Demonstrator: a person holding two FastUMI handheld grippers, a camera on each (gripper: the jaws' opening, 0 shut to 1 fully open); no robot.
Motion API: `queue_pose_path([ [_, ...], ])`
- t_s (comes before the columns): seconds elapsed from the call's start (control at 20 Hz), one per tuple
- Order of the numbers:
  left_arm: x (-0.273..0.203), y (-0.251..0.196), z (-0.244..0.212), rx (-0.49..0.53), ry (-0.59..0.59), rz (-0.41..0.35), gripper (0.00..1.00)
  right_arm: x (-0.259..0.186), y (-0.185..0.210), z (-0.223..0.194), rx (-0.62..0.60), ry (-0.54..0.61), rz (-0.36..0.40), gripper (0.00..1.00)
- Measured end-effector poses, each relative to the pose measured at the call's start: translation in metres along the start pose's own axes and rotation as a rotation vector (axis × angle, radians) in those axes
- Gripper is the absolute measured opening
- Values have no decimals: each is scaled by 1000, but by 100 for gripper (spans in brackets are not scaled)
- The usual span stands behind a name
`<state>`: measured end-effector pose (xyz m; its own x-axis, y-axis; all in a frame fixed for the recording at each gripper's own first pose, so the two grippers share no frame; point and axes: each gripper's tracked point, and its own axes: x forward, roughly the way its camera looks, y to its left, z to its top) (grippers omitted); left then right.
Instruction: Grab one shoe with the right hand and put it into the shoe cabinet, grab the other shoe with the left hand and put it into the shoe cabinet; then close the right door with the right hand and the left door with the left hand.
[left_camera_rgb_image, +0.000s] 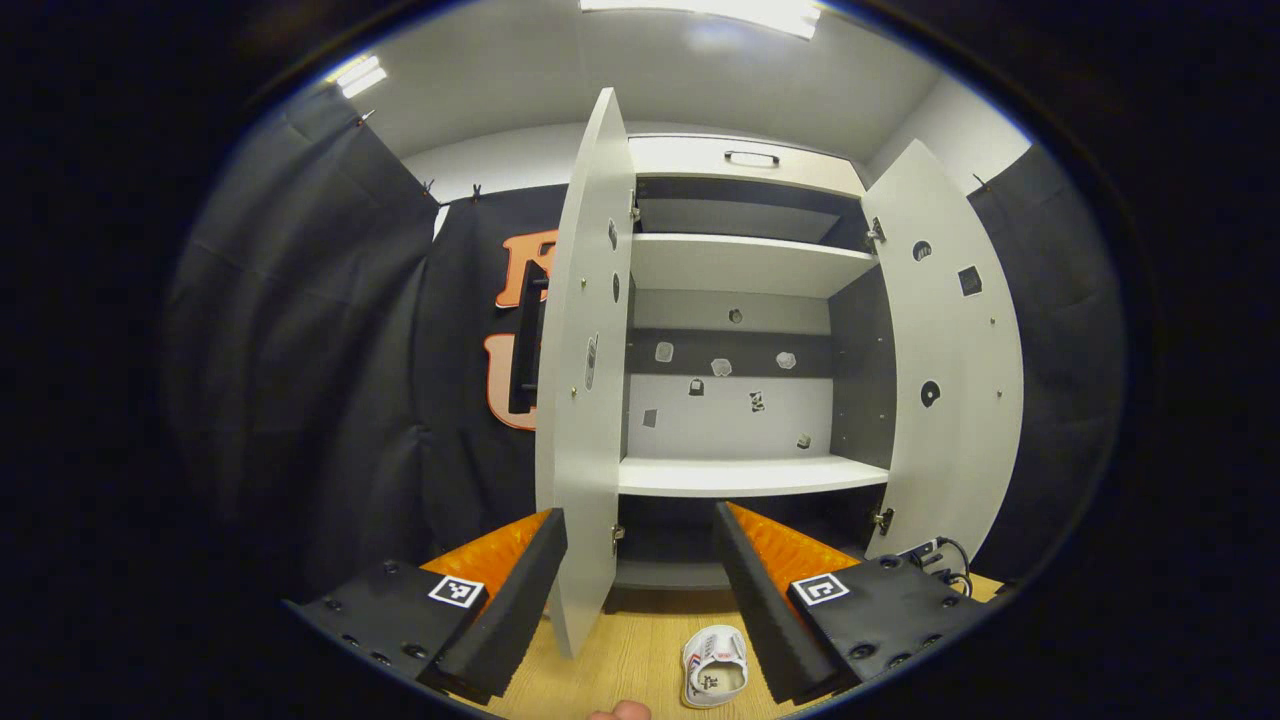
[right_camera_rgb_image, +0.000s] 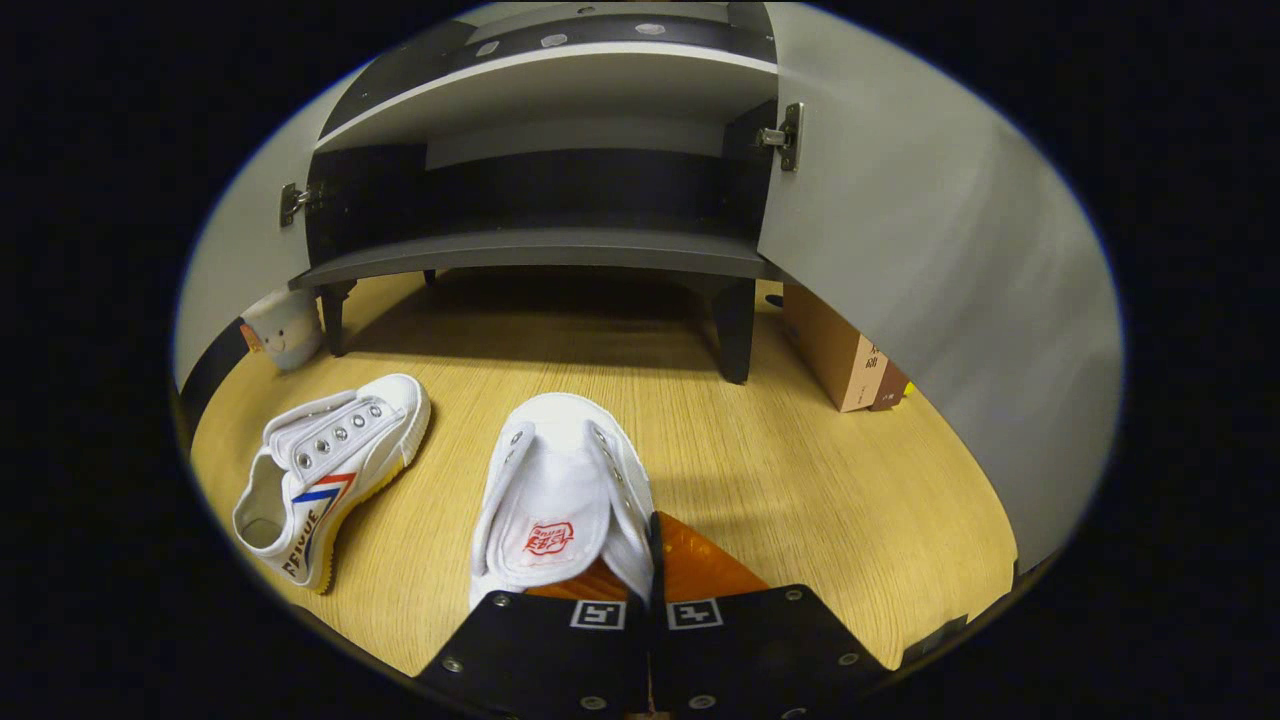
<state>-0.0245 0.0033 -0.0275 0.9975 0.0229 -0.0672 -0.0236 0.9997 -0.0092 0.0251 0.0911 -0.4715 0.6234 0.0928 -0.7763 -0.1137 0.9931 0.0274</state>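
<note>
The right gripper (right_camera_rgb_image: 650, 560) is clamping its fingers together on the side wall of a white canvas sneaker (right_camera_rgb_image: 560, 495), which is standing on the wooden floor (right_camera_rgb_image: 800, 480) in front of the shoe cabinet (right_camera_rgb_image: 540, 200), toe toward it. The second white sneaker (right_camera_rgb_image: 325, 470), striped in red and blue, is lying just left of the held one, also before the cabinet. The left gripper (left_camera_rgb_image: 640, 570) is hanging with its fingers spread wide and gripping nothing, facing the cabinet's shelves between the left door (left_camera_rgb_image: 585, 380) and the right door (left_camera_rgb_image: 945, 360), both standing open.
</note>
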Motion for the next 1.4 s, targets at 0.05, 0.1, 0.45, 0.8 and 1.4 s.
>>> queue_pose_path([
  [0.05, 0, -2, 1, -2, -2, -5, 94, -5, 0, 3, 0, -10, 4, 1],
  [0.1, 0, -3, 1, -3, -7, -10, 96, -12, 1, 6, -11, -28, 11, 1],
  [0.45, 4, -9, -1, -19, -16, -35, 96, -94, 22, 55, 42, -193, 53, 0],
  [0.8, 4, -9, -5, -33, -14, -52, 94, -210, 39, 195, 72, -513, 75, 0],
  [1.4, -1, -20, -15, -43, -8, -106, 96, -116, 25, 426, 43, -524, -94, 0],
])
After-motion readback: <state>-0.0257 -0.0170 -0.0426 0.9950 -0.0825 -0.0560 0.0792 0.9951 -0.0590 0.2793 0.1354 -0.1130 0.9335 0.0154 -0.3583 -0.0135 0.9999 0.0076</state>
